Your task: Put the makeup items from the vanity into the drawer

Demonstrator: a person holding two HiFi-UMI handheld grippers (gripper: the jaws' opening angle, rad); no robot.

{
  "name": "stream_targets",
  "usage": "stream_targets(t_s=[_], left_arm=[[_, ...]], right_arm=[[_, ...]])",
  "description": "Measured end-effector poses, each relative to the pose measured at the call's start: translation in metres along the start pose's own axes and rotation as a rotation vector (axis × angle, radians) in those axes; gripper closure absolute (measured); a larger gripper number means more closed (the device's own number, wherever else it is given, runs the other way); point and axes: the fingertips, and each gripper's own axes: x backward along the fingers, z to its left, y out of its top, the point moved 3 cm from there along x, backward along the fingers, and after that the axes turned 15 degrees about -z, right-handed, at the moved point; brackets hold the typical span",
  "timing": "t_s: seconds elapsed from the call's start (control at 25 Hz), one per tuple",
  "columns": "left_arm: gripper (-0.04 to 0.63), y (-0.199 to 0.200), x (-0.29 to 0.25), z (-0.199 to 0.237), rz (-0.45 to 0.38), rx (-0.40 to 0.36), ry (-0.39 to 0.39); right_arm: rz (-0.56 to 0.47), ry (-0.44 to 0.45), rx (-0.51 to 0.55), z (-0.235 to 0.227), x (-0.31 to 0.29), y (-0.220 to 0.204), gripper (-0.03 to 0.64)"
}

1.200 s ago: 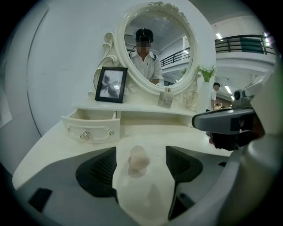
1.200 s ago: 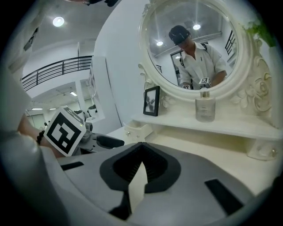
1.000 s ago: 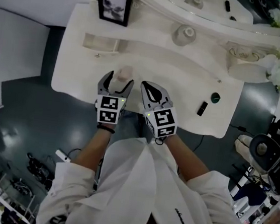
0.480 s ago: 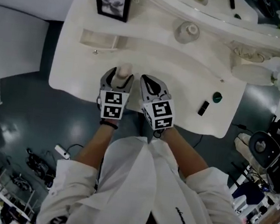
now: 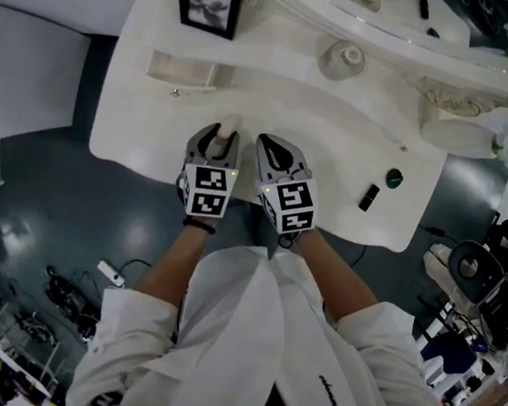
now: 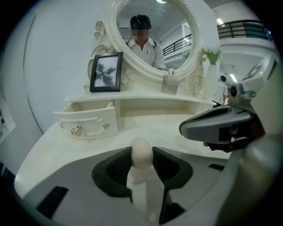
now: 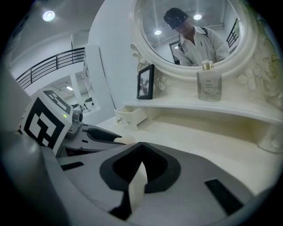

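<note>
Vanity in white fills my head view, its far right end cut off by flowers. Its oval mirror rises behind the drawer, which stands pulled out; I cannot see what lies inside. A dark picture frame stands just behind the drawer. The left gripper hovers in front of the drawer and to its right, jaws clamped on a cream egg-tipped item whose lower part is hidden between them. The right gripper sits beside it, farther from the drawer, jaws together on nothing. A perfume bottle stands right of the drawer. A black tube and a green round thing, well right of the drawer, are too small to identify.
</note>
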Motion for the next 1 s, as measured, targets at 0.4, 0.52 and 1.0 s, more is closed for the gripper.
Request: stream_targets(t_s=[0.4,0.52,1.0], left_arm=[[0.434,0.041,0.024,0.010,-0.094,0.025,0.010],[0.434,0.053,0.029,0.017,-0.130,0.038,0.031],[0.434,0.085,0.025,0.059,-0.225,0.098,0.128]], right_arm=[[-0.025,0.027,0.035,0.013,-0.016,0.024,0.598],[-0.026,0.043,0.051,0.016,-0.026,0.031,0.598],[-0.085,0.110,0.124,0.038,-0.077,0.076,0.598]])
